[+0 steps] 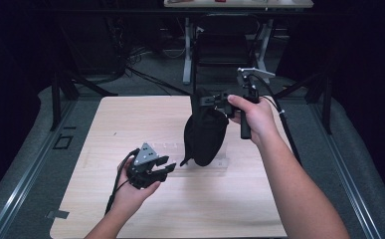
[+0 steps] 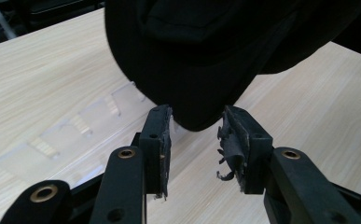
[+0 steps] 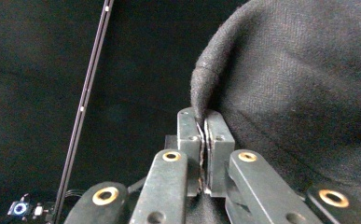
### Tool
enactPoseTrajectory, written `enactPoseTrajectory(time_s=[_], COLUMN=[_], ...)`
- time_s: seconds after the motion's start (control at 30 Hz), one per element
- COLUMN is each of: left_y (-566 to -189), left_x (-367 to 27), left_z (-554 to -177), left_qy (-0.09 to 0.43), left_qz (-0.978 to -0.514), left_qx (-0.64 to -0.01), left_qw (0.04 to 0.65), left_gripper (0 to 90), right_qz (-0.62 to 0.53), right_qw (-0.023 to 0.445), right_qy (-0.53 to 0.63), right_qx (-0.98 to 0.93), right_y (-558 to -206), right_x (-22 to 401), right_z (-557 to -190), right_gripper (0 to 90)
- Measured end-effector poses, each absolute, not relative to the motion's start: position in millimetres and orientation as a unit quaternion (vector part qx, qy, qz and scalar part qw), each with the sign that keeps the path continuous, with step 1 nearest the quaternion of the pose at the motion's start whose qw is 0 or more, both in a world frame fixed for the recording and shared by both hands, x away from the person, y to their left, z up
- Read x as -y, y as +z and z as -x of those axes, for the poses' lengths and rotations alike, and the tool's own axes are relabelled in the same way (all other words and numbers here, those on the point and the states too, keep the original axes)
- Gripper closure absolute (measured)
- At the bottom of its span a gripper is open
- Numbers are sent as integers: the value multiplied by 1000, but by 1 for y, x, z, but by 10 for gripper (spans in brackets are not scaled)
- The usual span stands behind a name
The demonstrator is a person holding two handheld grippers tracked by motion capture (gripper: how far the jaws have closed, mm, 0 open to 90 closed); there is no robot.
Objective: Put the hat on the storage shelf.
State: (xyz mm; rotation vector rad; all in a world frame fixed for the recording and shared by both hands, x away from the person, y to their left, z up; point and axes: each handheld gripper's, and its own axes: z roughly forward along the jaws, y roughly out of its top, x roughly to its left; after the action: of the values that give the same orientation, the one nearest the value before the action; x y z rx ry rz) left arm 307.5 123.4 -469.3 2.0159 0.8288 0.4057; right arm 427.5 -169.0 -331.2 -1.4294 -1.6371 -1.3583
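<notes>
Midway through the handling, the right gripper (image 1: 207,99) is clamping a fold of the black cloth bag (image 1: 205,134) by its upper edge and holding it up over the wooden tabletop (image 1: 130,124); in the right gripper view, the jaws are pressed tight together on the fabric's rim (image 3: 201,100). The bag is hanging limp above the middle of the tabletop, its lowest point just over a clear plastic tray (image 1: 165,149) lying flat on the wood. The left gripper (image 1: 166,168) is reaching toward the bag's bottom with its jaws spread apart and holding nothing; in the left gripper view, the dark fabric (image 2: 192,70) is dipping between the two jaw tips without being pinched, and a torn pad lining (image 2: 229,154) is peeling from one jaw. Judging from this, the lift is done, while the second grasp at the lower end is yet to be made, and whatever is to follow with the bag remains ahead. No brand, label or readable writing is showing on the bag, the tray or the grippers.
</notes>
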Motion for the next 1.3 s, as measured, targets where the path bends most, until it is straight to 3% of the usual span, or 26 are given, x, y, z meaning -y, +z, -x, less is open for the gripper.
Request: enactPoseTrajectory(time_s=[0.43, 0.63, 1.3], left_y=[-468, -468, -472], left_x=[-104, -97, -95], left_z=[-309, -310, -309], left_qy=[155, 149, 175], left_qz=[-822, -821, -824], left_qx=[-324, -320, -308], left_qw=[443, 448, 442], left_gripper=[659, 717, 800], right_qz=[534, 532, 530], right_qw=[285, 284, 286], right_qy=[-510, -511, -514], right_qx=[612, 612, 610], right_y=[-331, -332, -332], right_x=[168, 167, 167], right_z=[-427, -427, -425], right_gripper=[874, 874, 850])
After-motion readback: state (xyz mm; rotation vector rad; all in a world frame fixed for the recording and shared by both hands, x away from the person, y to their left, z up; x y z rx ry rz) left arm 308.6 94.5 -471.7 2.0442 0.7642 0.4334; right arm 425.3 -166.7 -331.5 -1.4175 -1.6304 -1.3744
